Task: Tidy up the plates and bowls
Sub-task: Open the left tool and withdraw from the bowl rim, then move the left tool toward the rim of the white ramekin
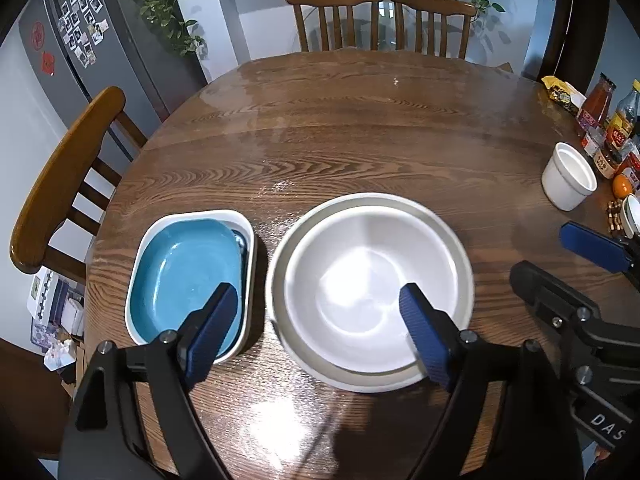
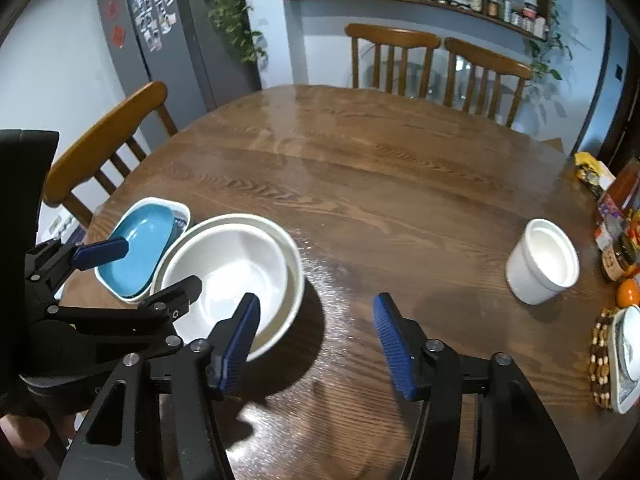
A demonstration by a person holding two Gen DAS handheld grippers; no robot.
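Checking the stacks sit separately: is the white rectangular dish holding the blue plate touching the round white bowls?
Apart. The left wrist view shows a strip of wooden table between the white rectangular dish and the round white bowls.

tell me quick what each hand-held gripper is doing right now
left hand-held gripper: open, holding nothing
right hand-held gripper: open, holding nothing

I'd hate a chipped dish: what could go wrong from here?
1. The white bowl sits off-centre in the larger bowl; a bump from the open left gripper might rock it.
2. The right gripper, also open, has a pad over the stack's rim and may clip it.
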